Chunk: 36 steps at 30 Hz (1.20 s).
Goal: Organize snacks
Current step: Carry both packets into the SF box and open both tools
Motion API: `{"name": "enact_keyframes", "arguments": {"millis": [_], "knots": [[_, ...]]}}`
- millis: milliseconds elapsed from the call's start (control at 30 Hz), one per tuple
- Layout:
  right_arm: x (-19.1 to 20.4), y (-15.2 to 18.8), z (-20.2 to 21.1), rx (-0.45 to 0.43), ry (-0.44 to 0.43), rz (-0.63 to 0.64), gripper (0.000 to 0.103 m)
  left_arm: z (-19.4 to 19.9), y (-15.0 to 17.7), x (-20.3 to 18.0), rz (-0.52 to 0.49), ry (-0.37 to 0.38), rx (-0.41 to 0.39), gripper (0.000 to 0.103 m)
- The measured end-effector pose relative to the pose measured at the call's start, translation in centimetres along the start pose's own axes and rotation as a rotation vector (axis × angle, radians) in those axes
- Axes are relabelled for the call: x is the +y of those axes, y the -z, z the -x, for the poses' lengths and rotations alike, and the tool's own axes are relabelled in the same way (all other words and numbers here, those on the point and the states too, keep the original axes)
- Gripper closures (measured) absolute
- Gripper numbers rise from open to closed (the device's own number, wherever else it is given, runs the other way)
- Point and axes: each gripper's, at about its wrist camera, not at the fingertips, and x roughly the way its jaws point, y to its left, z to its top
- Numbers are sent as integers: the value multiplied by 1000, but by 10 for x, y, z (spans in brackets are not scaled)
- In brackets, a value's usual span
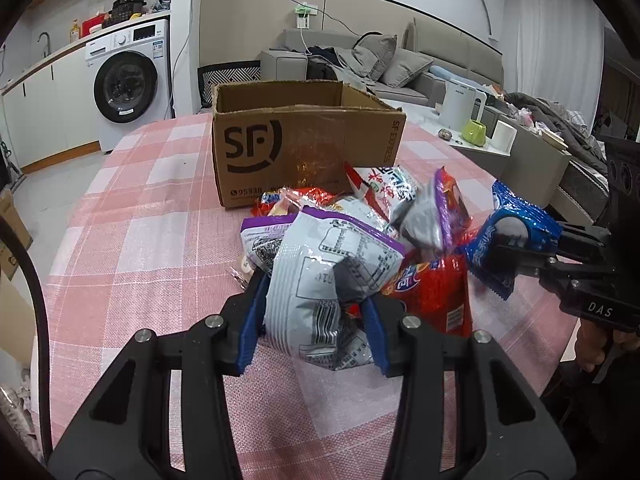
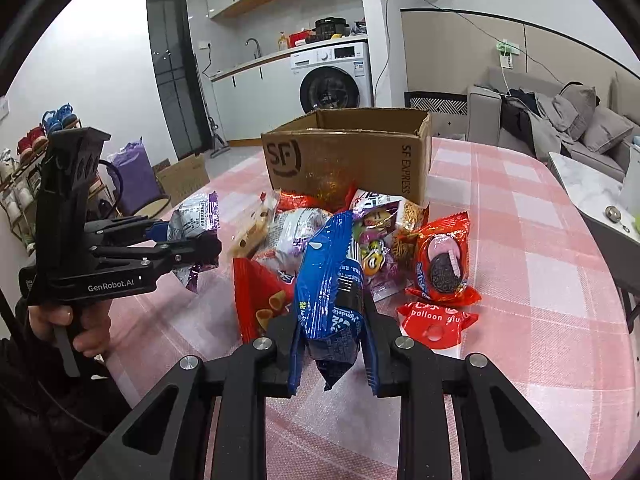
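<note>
On the pink checked tablecloth (image 1: pixel 132 216), a heap of snack packets (image 2: pixel 360 236) is seen just in front of an open cardboard box (image 1: pixel 304 140) marked SF. A silver packet with purple trim (image 1: pixel 320 276) is clamped between the blue pads of the left gripper (image 1: pixel 314 320) and is lifted at the near edge of the heap. A blue biscuit packet (image 2: pixel 332 300) is gripped by the right gripper (image 2: pixel 334 344), jaws closed tight on its lower end, packet standing roughly upright. A red cone-snack bag (image 2: pixel 256 292) is noted just left of it, and a red sandwich-biscuit packet (image 2: pixel 442 264) with a red balloon-gum packet (image 2: pixel 436 320) to its right. Whether anything lies inside the box cannot be told.
</note>
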Motion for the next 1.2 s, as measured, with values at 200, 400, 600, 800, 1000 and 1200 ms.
{"name": "enact_keyframes", "arguments": {"millis": [200,400,600,800,1000,1200], "knots": [[-2,-12,11,-30,-11,-9,79,12,-9,0,4,2,-26,61],[-4,-29,14,-54,-24,-23,79,21,-22,3,13,-15,-53,61],[-8,-52,13,-73,-42,-53,79,31,-38,4,23,-25,-81,61],[-14,-73,6,-75,-57,-77,79,31,-61,6,27,-30,-105,61],[-20,-92,3,-91,-54,-85,79,24,-85,10,31,-48,-121,61],[-26,-108,-6,-91,-52,-89,79,19,-105,11,34,-69,-131,61]]}}
